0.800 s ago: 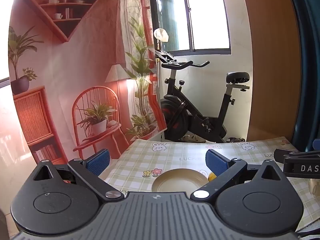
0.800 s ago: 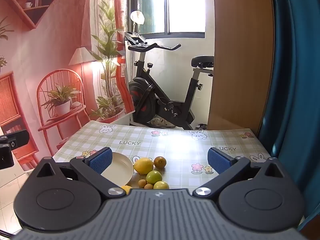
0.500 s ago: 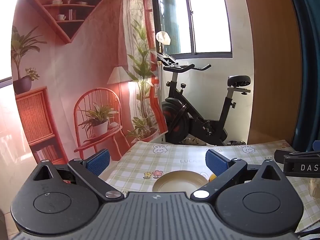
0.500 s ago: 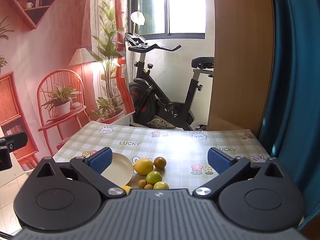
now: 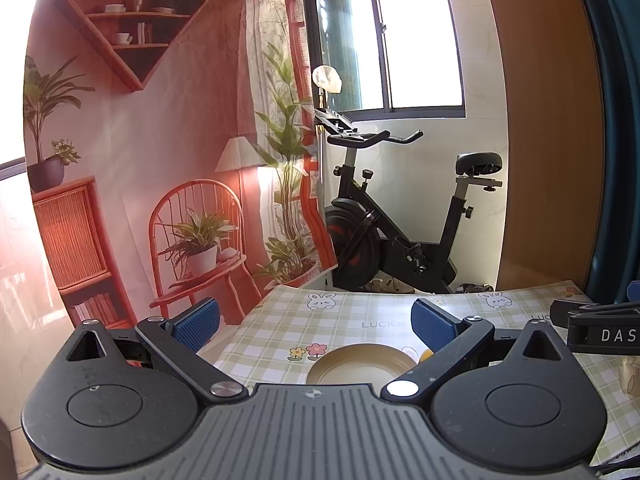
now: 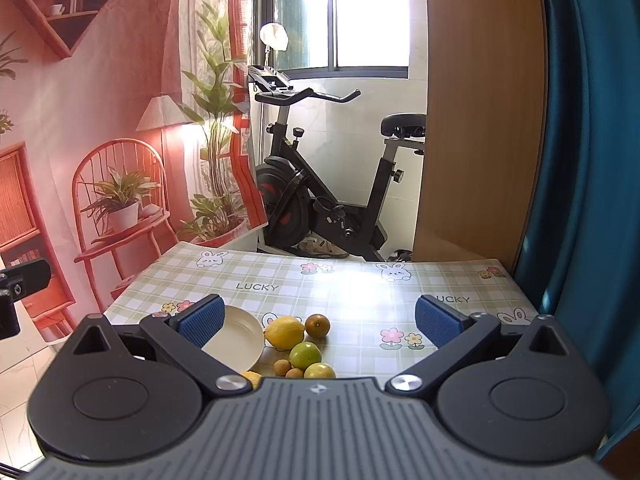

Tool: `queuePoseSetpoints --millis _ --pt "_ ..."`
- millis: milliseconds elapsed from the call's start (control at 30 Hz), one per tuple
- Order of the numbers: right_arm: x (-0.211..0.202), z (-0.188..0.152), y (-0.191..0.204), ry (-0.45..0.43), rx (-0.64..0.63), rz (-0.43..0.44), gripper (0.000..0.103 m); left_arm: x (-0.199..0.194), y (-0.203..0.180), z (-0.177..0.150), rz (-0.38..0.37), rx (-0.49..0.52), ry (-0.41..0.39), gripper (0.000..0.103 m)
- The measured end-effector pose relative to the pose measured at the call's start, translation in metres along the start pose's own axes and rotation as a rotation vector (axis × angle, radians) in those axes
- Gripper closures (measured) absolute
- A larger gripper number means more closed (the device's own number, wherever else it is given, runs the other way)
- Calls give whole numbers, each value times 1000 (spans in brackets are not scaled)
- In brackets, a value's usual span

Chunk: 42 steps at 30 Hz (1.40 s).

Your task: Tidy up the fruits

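A cream plate [image 6: 240, 338] lies on the checked tablecloth [image 6: 352, 288]. Right of it sit a yellow lemon [image 6: 285, 333], a dark orange [image 6: 317, 325], two green citrus fruits [image 6: 305, 355] [image 6: 320, 371] and small brown fruits [image 6: 281, 367]. My right gripper [image 6: 320, 320] hovers above and short of them, open and holding nothing. In the left wrist view the same plate [image 5: 360, 364] lies ahead, with a sliver of yellow fruit [image 5: 426, 354] behind the right finger. My left gripper [image 5: 316, 324] is open and bare, above the table's left part.
An exercise bike [image 6: 320, 184] stands on the floor beyond the table's far edge. A printed backdrop [image 5: 140, 160] hangs to the left, a wooden panel [image 6: 480, 120] and blue curtain [image 6: 592, 160] to the right. The right gripper's black body [image 5: 600, 326] juts in at the left view's right edge.
The left wrist view has tilted up a little and the table sits lower in it. The right wrist view is nearly the same. Both grippers stay open.
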State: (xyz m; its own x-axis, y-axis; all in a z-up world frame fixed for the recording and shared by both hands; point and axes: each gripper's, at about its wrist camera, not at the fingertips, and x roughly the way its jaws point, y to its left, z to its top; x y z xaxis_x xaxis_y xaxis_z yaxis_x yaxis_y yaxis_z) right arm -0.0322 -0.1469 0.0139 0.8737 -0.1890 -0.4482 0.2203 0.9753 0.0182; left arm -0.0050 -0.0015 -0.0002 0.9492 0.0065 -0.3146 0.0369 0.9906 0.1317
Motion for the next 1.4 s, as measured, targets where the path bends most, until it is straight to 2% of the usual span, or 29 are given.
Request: queuePoseSetpoints --millis 1400 --pt "1 0 1 1 1 -1 0 2 1 -3 2 -8 12 0"
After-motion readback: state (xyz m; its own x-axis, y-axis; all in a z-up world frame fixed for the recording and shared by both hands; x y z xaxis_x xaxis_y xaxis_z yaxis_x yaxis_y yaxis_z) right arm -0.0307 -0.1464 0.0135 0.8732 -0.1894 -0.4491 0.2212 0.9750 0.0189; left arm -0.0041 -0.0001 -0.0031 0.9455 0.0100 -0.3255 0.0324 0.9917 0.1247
